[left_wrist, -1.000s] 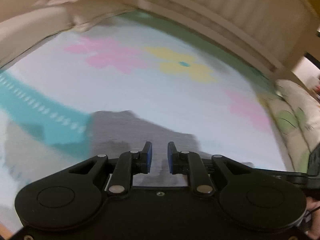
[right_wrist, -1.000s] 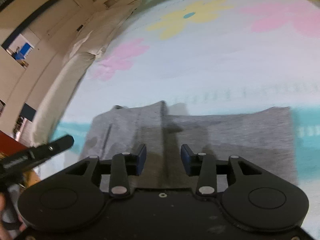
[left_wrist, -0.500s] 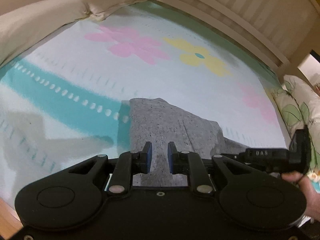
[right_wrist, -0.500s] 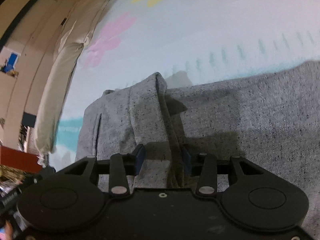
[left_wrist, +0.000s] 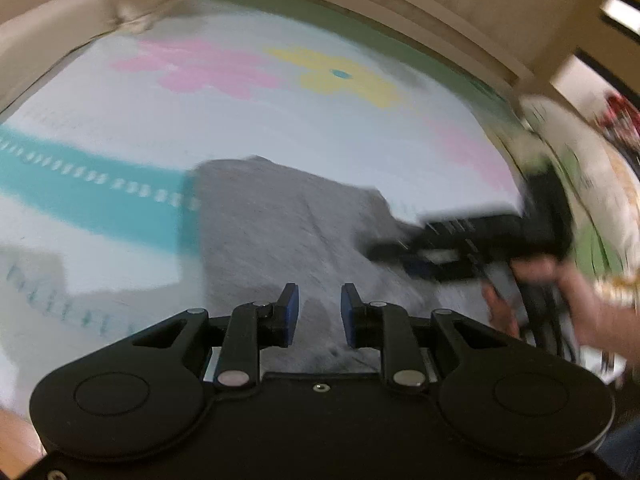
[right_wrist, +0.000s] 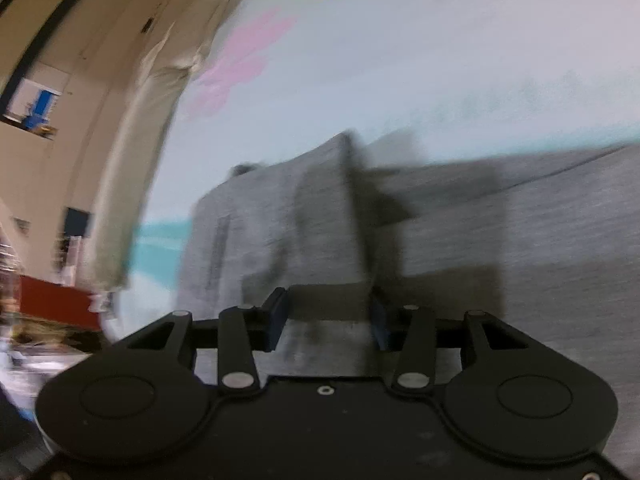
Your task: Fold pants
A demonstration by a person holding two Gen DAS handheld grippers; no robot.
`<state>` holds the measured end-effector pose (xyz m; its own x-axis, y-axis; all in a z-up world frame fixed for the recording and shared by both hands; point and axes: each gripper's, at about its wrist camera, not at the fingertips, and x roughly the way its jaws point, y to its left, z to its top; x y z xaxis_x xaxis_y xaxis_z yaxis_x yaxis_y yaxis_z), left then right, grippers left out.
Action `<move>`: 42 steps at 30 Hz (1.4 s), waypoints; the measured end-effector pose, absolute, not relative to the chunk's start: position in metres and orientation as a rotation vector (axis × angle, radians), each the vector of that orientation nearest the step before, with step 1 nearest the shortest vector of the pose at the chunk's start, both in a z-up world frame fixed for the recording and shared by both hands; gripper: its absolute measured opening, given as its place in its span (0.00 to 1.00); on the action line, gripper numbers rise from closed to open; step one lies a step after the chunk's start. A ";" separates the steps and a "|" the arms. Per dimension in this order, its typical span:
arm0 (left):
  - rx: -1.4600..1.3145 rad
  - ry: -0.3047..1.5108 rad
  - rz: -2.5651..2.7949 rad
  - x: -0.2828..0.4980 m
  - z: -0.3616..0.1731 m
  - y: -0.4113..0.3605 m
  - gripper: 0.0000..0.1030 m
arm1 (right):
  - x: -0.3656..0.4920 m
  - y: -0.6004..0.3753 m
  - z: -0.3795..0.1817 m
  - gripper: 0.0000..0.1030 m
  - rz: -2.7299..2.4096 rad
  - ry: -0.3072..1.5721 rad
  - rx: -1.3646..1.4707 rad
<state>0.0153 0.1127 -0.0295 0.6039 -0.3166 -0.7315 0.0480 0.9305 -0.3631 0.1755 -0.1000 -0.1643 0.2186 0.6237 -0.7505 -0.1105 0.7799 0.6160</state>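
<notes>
grey pants (left_wrist: 276,224) under both grippers' opening jaws.

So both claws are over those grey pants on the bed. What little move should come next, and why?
Probably ease both grippers down onto the cloth and close. The pants lie part-folded on the blanket, with a raised fold between the right gripper pads. The left gripper is over the pants' near edge. Both sets of jaws are opening, with nothing pinched yet.
</notes>
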 end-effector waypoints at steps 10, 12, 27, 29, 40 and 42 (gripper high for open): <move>-0.028 0.910 -0.354 -0.006 -0.059 0.026 0.30 | 0.149 -0.066 -0.089 0.11 0.585 1.055 0.171; 0.041 0.865 -0.350 -0.008 -0.061 0.009 0.31 | 0.141 -0.068 -0.069 0.10 0.606 1.014 0.154; -0.050 1.029 -0.188 0.012 -0.101 0.020 0.39 | 0.116 -0.169 -0.033 0.10 0.325 0.956 0.079; -0.047 1.027 -0.191 0.013 -0.099 0.021 0.40 | 0.119 -0.181 -0.049 0.10 0.279 1.007 0.057; -0.162 1.168 -0.396 -0.019 -0.079 0.034 0.36 | 0.117 -0.180 -0.086 0.10 0.211 1.127 -0.043; -0.152 1.125 -0.431 -0.021 -0.069 0.031 0.36 | 0.117 -0.180 -0.079 0.10 0.207 1.128 -0.022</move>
